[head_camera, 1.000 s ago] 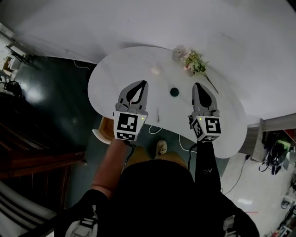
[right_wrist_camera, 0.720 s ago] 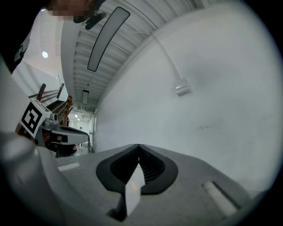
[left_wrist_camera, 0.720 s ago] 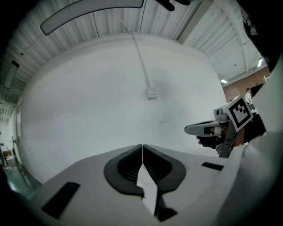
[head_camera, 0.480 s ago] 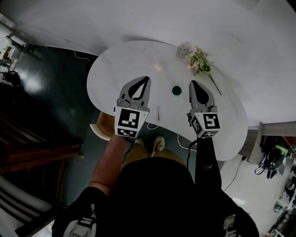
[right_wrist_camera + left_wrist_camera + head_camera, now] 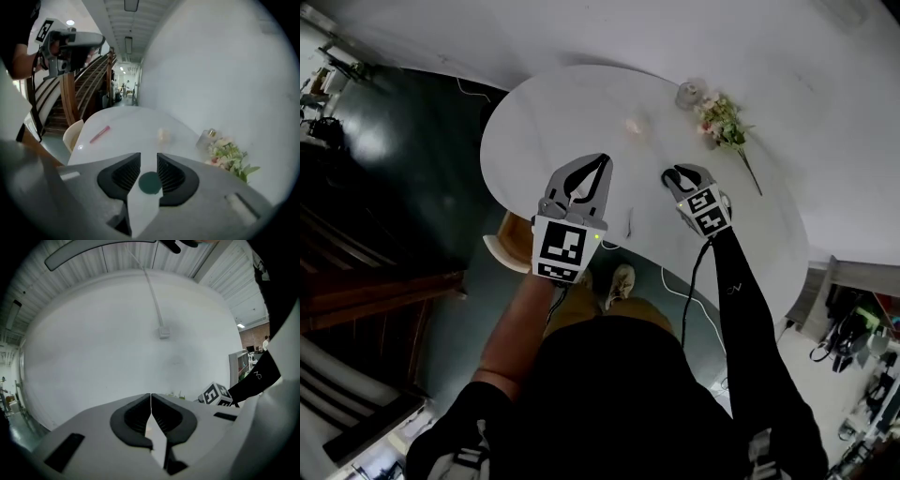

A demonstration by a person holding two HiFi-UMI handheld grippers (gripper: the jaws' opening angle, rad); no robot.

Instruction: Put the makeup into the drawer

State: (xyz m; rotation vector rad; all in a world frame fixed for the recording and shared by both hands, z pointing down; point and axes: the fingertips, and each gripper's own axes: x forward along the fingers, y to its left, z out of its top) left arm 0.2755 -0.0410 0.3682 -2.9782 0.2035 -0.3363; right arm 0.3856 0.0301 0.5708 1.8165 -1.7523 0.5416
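A dark green round compact (image 5: 150, 183) lies on the white table (image 5: 553, 112). In the right gripper view it sits right between the jaws of my right gripper (image 5: 149, 159), which have just been opening, and the pads do not press on it. In the head view the right gripper (image 5: 672, 173) points down at the table and covers the compact. My left gripper (image 5: 598, 162) hovers to its left with its jaws shut on nothing (image 5: 150, 399). A pink stick (image 5: 100, 134) lies near the table's front edge (image 5: 630, 223), and a small pale item (image 5: 635, 125) lies farther back. No drawer is in view.
A glass bottle (image 5: 689, 94) and a spray of flowers (image 5: 724, 122) lie at the table's far right by the white wall. A beige chair (image 5: 508, 253) stands under the table's near left edge. Wooden stairs (image 5: 375, 300) rise at the left.
My right gripper has dropped forward and down to the green compact, and its jaws have parted. The left gripper has sunk slightly and stayed shut.
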